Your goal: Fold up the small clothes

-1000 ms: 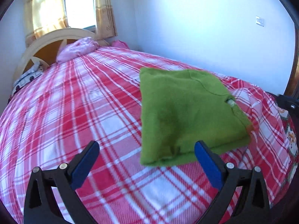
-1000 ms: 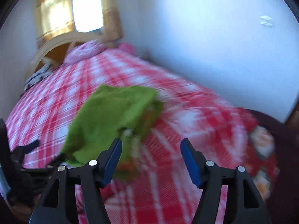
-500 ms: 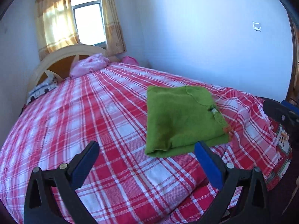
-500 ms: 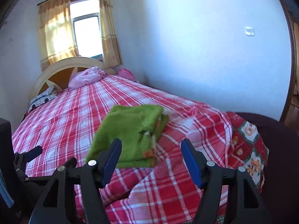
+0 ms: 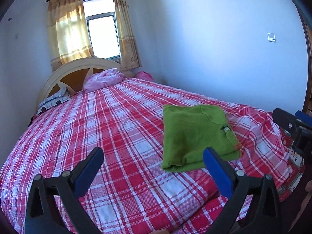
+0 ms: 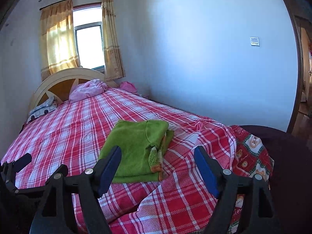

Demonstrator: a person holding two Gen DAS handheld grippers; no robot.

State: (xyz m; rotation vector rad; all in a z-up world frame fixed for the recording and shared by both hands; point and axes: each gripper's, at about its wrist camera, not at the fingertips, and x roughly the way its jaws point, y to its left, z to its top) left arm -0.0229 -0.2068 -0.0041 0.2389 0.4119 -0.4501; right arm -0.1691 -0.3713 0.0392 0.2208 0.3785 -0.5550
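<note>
A green garment (image 5: 197, 136) lies folded into a rectangle on the red plaid bed (image 5: 117, 128), near the foot at the right. It also shows in the right wrist view (image 6: 136, 148). My left gripper (image 5: 153, 156) is open and empty, held back above the bed's front edge, left of the garment. My right gripper (image 6: 158, 156) is open and empty, held back from the garment at the bed's corner. The right gripper also shows at the right edge of the left wrist view (image 5: 292, 124), and the left gripper at the left edge of the right wrist view (image 6: 15, 167).
A cream headboard (image 5: 78, 68) and pink pillows (image 5: 103, 80) stand at the far end under a curtained window (image 5: 103, 35). A white wall (image 5: 214, 48) runs along the bed's right side. A patterned blanket (image 6: 251, 156) hangs at the foot corner.
Both grippers have pulled back and up from the garment, which now lies farther off and looks smaller. The right wrist view was blurred with motion and is now steady.
</note>
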